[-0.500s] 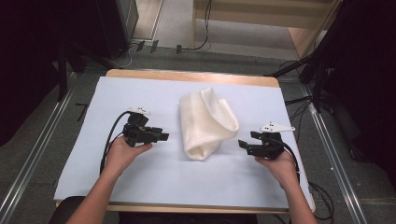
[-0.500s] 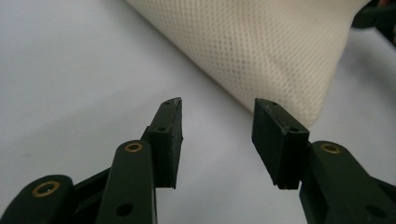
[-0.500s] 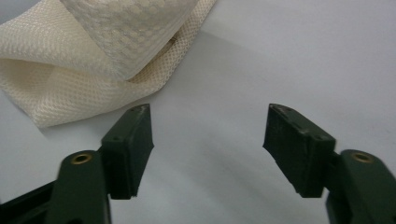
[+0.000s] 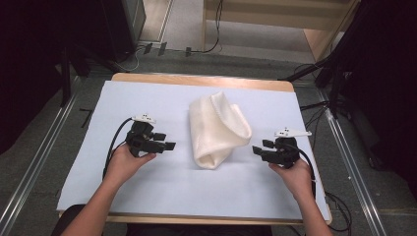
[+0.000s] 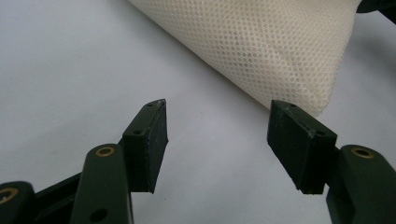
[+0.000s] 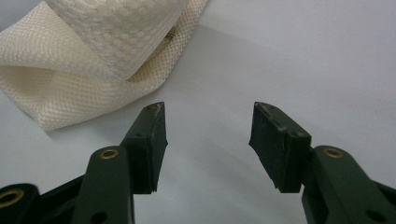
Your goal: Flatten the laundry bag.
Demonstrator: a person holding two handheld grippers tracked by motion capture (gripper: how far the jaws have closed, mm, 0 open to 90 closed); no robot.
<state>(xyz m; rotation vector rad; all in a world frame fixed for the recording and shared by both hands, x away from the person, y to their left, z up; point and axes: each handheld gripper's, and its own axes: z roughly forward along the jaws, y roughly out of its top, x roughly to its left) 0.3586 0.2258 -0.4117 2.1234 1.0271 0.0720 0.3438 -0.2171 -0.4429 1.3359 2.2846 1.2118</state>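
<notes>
Cream mesh cloth (image 4: 218,129) lies folded mid-counter (image 4: 147,191), left tongs (image 4: 167,146) and right tongs (image 4: 256,150) flanking it, both spread wide and empty; seemingly the approach step, next calling for each to close on a cloth edge.

No readable text, labels, brands or nos. anywhere: none on the mesh cloth (image 4: 219,129), the bench (image 4: 147,98) cover, or either gripper. Pics showed plain surfaces w/ no markings.
</notes>
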